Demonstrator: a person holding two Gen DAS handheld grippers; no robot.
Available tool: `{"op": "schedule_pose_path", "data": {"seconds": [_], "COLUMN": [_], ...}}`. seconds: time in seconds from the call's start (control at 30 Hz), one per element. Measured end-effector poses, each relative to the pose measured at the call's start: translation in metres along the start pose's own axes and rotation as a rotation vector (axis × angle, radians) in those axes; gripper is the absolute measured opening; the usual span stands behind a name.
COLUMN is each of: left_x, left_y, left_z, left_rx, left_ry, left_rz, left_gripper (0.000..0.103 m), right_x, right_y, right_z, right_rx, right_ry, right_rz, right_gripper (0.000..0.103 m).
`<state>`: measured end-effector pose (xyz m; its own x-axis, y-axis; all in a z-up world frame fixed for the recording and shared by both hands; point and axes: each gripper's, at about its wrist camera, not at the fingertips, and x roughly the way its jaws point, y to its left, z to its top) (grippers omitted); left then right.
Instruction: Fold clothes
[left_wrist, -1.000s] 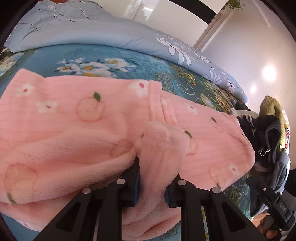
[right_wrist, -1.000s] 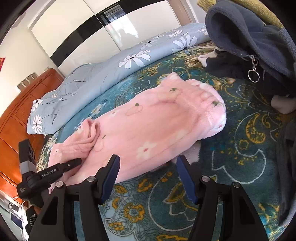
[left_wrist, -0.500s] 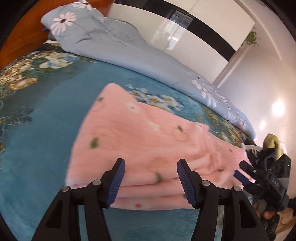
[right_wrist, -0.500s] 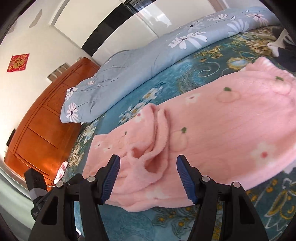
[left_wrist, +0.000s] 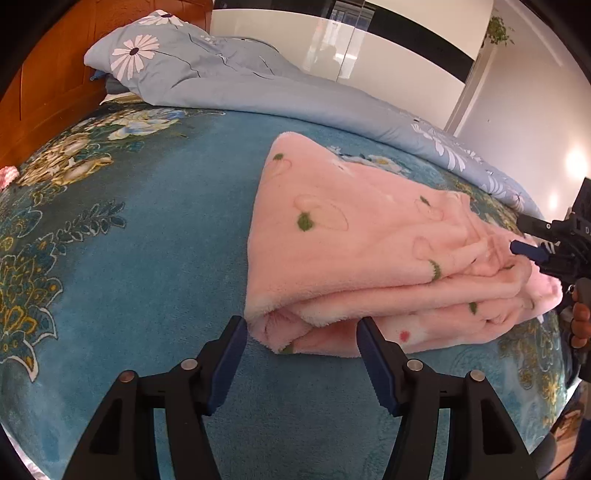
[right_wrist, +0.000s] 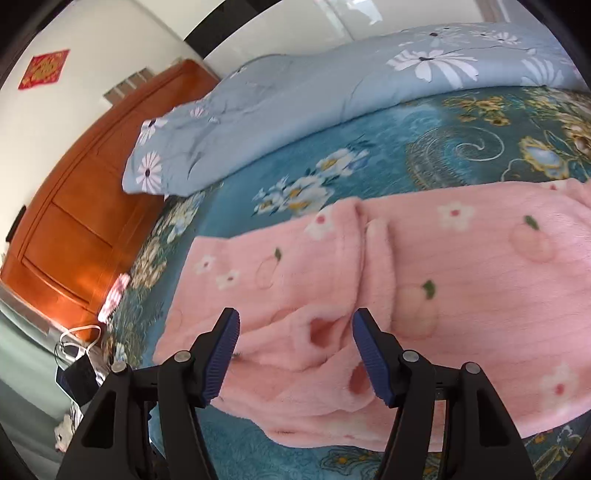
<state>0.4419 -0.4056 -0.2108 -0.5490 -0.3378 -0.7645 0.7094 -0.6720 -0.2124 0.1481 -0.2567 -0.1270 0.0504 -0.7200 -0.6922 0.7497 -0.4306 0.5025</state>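
A pink fleece garment (left_wrist: 369, 258) lay folded in layers on the teal floral bedspread (left_wrist: 147, 240), in front of a light blue duvet (left_wrist: 258, 88) bunched along the far side of the bed. Only the left wrist view showed the right gripper (left_wrist: 532, 251) touching the garment's far end. Only the right wrist view showed the wooden headboard (right_wrist: 77, 210) beyond the garment and a red wall decoration (right_wrist: 44, 69). The left gripper (left_wrist: 299, 354) stood spread wide and empty just before the garment's folded corner. The right gripper's jaws were also wide apart, straddling a raised fold without clamping it.
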Motion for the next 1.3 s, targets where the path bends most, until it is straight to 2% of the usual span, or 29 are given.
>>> {"op": "schedule_pose_path", "data": {"seconds": [0.1,0.2,0.37,0.43,0.53,0.83,1.0,1.03,1.1,1.3], "left_x": [0.009,0.014,0.014,0.014,0.014,0.015,0.018,0.018,0.019,0.021], "left_y": [-0.002,0.012,0.034,0.041,0.043,0.047,0.046,0.047,0.049,0.055], "left_z": [0.0,0.005,0.008,0.007,0.006,0.006,0.01,0.011,0.012,0.013], "left_rx": [0.025,-0.042,-0.133,-0.159,-0.165,-0.164,-0.164,-0.168,-0.176,-0.203], "left_ry": [0.005,-0.002,-0.018,-0.019,-0.028,-0.05,-0.052,-0.054,-0.059,-0.071], "left_rz": [0.056,0.055,0.056,0.041,0.031,-0.002,-0.012,-0.02,-0.035,-0.077], "left_gripper": [0.066,0.066,0.066,0.067,0.067,0.069,0.069,0.069,0.069,0.069], "right_x": [0.01,0.016,0.023,0.026,0.03,0.042,0.036,0.034,0.031,0.021], "right_y": [0.007,0.009,0.015,0.017,0.021,0.031,0.026,0.024,0.021,0.013], "right_z": [-0.002,-0.003,-0.001,0.0,0.001,0.004,-0.003,-0.005,-0.008,-0.017], "right_rx": [-0.041,-0.043,-0.098,-0.12,-0.153,-0.253,-0.235,-0.229,-0.218,-0.185], "right_ry": [0.048,0.078,0.133,0.155,0.189,0.288,0.28,0.277,0.271,0.252], "right_rz": [0.004,0.028,0.005,-0.005,-0.019,-0.06,-0.053,-0.05,-0.045,-0.031], "right_gripper": [0.065,0.065,0.064,0.051,0.041,0.041,0.04,0.027,0.009,0.006]}}
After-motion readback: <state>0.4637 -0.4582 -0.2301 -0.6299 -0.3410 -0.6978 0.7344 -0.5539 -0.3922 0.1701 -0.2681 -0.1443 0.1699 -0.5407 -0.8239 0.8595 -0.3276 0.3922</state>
